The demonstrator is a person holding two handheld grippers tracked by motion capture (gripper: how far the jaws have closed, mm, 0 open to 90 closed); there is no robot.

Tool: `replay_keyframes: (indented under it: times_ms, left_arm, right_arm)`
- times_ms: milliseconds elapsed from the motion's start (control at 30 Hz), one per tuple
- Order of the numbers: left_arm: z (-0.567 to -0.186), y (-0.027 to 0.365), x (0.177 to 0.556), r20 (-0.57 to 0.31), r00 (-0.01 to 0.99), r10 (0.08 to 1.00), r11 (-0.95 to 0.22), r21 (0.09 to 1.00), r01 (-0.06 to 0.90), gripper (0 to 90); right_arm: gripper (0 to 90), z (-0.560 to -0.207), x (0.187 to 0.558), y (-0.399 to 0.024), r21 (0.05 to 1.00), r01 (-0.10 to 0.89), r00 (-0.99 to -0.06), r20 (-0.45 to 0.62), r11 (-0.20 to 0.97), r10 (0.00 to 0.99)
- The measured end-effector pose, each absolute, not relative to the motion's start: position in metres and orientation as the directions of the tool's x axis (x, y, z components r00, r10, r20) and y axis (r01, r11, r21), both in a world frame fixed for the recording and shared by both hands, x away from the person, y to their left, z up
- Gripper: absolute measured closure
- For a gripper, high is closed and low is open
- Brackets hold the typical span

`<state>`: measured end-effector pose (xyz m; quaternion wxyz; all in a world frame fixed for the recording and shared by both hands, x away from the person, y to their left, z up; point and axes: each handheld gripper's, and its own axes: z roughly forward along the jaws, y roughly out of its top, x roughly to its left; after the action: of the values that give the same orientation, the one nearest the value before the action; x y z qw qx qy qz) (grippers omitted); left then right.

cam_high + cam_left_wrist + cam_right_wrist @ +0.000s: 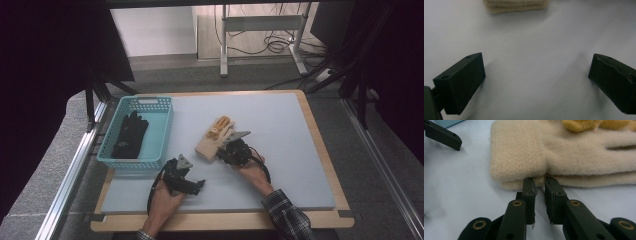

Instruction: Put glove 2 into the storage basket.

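Beige glove (564, 152) seemingly touches the nearly closed, empty right tongs (539, 181); left tongs (534, 82) gape.

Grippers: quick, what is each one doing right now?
Left gripper: open, nothing between its jaws.
Right gripper: jaws nearly together at the edge of the beige glove, a slim gap showing; no grip.

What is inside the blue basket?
A black glove lies inside the blue basket, its fingers towards the far end. Whatever is beneath the glove is covered, so I cannot tell.
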<state>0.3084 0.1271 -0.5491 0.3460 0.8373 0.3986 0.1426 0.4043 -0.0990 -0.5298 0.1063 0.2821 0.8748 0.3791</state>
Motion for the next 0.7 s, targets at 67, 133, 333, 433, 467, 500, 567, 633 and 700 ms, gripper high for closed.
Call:
replay_keyframes:
  times_ms: [67, 133, 333, 433, 467, 500, 567, 633, 700]
  left_arm:
    - [-0.549, 0.127, 0.308, -0.037, 0.642, 0.766, -0.443, 0.693, 0.569, 1.0]
    - [-0.549, 0.127, 0.308, -0.037, 0.641, 0.766, -0.442, 0.693, 0.569, 1.0]
    - [-0.549, 0.127, 0.308, -0.037, 0.641, 0.767, -0.442, 0.694, 0.568, 1.0]
    - [-0.549, 0.127, 0.308, -0.036, 0.641, 0.766, -0.442, 0.694, 0.568, 1.0]
    - [-0.549, 0.127, 0.308, -0.036, 0.641, 0.766, -0.443, 0.694, 0.568, 1.0]
    - [-0.549, 0.127, 0.308, -0.036, 0.641, 0.766, -0.443, 0.694, 0.568, 1.0]
    - [-0.549, 0.127, 0.308, -0.039, 0.639, 0.768, -0.438, 0.696, 0.569, 1.0]
    - [-0.549, 0.127, 0.308, -0.039, 0.639, 0.769, -0.438, 0.696, 0.569, 1.1]
    - [-0.549, 0.127, 0.308, -0.039, 0.639, 0.769, -0.438, 0.696, 0.569, 1.1]
  right_arm:
    - [72.9, -0.526, 0.402, -0.100, 0.728, 0.409, -0.817, 0.024, 0.550, 0.576]
    - [69.8, -0.523, 0.400, -0.103, 0.734, 0.402, -0.817, 0.019, 0.547, 0.576]
    - [56.3, -0.512, 0.396, -0.114, 0.754, 0.393, -0.809, 0.011, 0.527, 0.587]
    - [49.2, -0.507, 0.393, -0.122, 0.761, 0.390, -0.802, 0.004, 0.518, 0.598]
    - [44.4, -0.504, 0.391, -0.127, 0.765, 0.394, -0.796, 0.006, 0.510, 0.606]
    - [44.4, -0.504, 0.391, -0.127, 0.765, 0.394, -0.796, 0.006, 0.510, 0.606]
    - [38.8, -0.501, 0.388, -0.136, 0.767, 0.397, -0.786, 0.000, 0.504, 0.618]
    - [35.4, -0.499, 0.386, -0.142, 0.768, 0.397, -0.780, -0.007, 0.502, 0.626]
    - [31.8, -0.499, 0.383, -0.149, 0.767, 0.396, -0.775, -0.016, 0.505, 0.632]
